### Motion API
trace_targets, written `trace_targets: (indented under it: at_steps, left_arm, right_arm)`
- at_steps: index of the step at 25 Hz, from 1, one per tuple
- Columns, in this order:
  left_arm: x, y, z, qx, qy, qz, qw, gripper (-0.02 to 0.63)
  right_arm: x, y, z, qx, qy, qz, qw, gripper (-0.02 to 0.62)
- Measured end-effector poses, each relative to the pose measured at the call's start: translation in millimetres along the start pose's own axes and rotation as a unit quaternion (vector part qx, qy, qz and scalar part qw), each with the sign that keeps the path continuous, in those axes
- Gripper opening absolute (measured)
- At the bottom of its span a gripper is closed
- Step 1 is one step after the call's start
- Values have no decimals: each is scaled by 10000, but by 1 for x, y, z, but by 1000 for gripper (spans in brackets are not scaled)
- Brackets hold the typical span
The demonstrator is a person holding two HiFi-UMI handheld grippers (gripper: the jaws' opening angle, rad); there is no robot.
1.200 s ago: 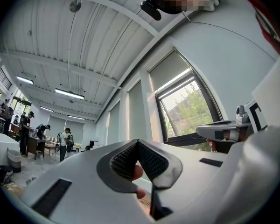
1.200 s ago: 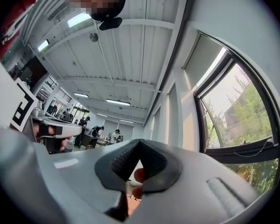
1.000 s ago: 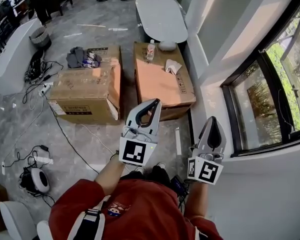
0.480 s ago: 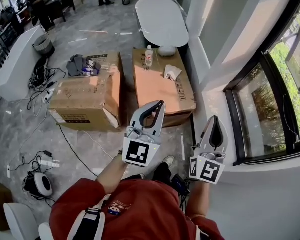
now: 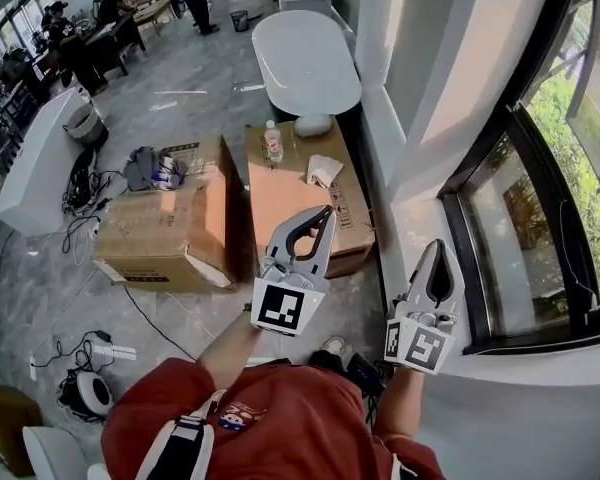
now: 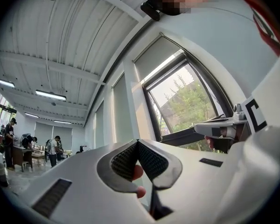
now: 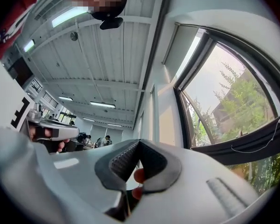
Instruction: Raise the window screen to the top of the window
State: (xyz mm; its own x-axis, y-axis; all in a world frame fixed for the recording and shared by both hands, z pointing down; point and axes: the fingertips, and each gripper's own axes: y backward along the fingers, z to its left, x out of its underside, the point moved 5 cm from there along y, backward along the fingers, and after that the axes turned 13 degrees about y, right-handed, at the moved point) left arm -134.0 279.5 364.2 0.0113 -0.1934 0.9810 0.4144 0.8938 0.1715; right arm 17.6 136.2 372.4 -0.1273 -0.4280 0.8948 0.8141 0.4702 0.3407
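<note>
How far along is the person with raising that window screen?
Nothing looks done yet. The left gripper and right gripper are both shut and empty, held in the air short of the window and touching nothing. In hand: at most lining up with it. Left to do: reach the window, take hold of the screen, which I cannot clearly make out here, and raise it to the top.
</note>
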Motion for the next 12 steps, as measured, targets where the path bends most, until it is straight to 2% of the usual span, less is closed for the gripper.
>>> trace_targets:
  at_steps: [6, 12]
  left_arm:
    - [11, -63, -35, 160, 50, -25, 9999, 5]
    - [23, -107, -75, 560, 67, 41, 9984, 6]
  right_arm:
    - [25, -16, -58, 225, 74, 15, 9997, 9]
    - [41, -14, -105, 602, 175, 127, 9979, 9]
